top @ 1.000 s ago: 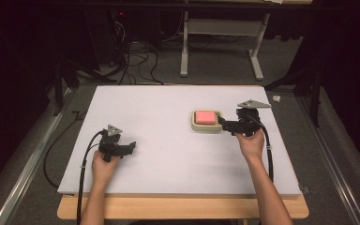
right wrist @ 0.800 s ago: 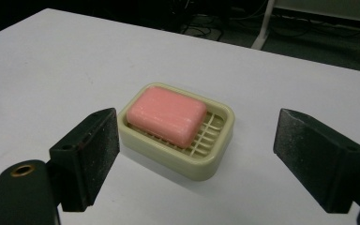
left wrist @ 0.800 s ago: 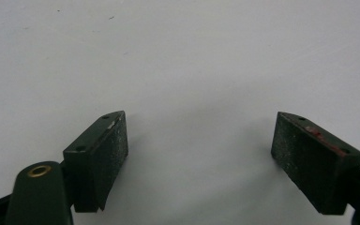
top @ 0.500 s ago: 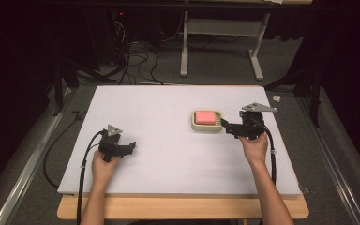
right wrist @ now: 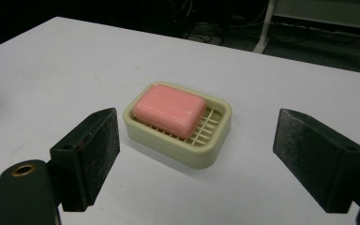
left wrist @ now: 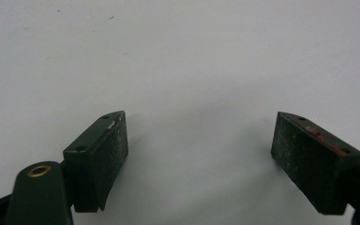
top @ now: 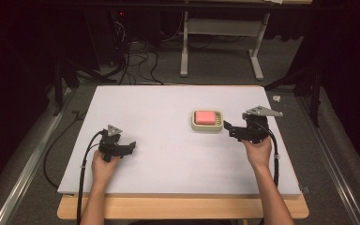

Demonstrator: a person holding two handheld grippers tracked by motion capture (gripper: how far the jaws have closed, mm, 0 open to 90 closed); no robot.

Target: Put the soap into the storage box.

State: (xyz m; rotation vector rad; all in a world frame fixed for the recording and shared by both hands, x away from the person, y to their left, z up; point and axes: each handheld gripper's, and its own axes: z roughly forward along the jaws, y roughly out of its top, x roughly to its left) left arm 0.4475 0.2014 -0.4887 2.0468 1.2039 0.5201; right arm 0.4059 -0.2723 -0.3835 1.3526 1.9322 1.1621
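A pink bar of soap (top: pixel 205 116) (right wrist: pixel 169 109) lies in a cream slatted soap dish (top: pixel 207 127) (right wrist: pixel 214 145) on the white table, right of centre. My right gripper (top: pixel 226 127) (right wrist: pixel 197 159) is just right of the dish, pointing at it, open with nothing between its jaws. My left gripper (top: pixel 132 146) (left wrist: pixel 199 157) rests low over bare table at the front left, open and empty, far from the dish.
The white table top (top: pixel 168 108) lies on a wooden board whose front edge (top: pixel 183 208) shows below. Cables (top: pixel 131 61) and a table frame (top: pixel 220 42) sit on the dark floor behind. A small pale object (top: pixel 277 98) lies off the table's right edge.
My right gripper has drawn back to the right, away from the soap dish, by a small amount. The left gripper has stayed in place.
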